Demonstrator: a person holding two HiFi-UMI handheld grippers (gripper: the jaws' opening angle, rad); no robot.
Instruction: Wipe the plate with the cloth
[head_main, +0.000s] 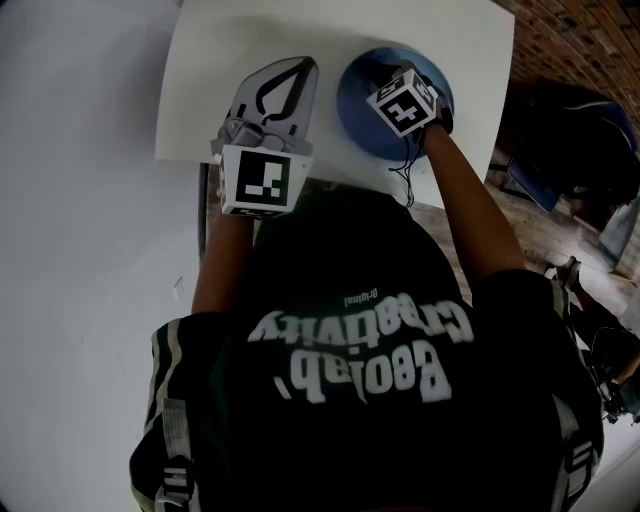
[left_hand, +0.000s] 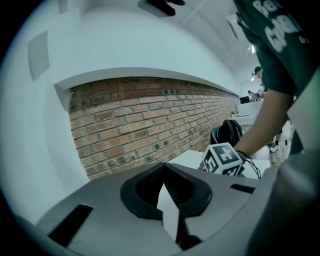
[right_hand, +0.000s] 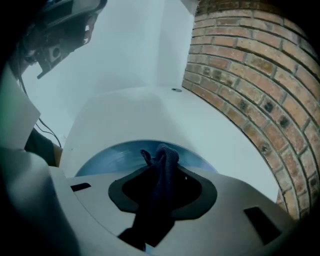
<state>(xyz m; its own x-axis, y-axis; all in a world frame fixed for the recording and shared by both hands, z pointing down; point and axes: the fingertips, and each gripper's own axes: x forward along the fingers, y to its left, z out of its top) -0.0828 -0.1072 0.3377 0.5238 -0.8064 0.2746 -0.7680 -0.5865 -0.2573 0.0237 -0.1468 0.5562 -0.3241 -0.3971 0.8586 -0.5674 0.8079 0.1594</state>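
Observation:
A blue plate lies on the white table, to the right of its middle. My right gripper hovers over the plate, shut on a dark blue cloth that bunches up past the jaw tips. In the right gripper view the plate shows just beyond the right gripper. My left gripper rests over bare table left of the plate, jaws shut with nothing between them. In the left gripper view the left gripper points at a brick wall, and the right gripper's marker cube is at right.
The table's far edge runs close to a brick wall. A dark bag sits on the floor beyond the table's right edge. The person's torso covers the near side of the table.

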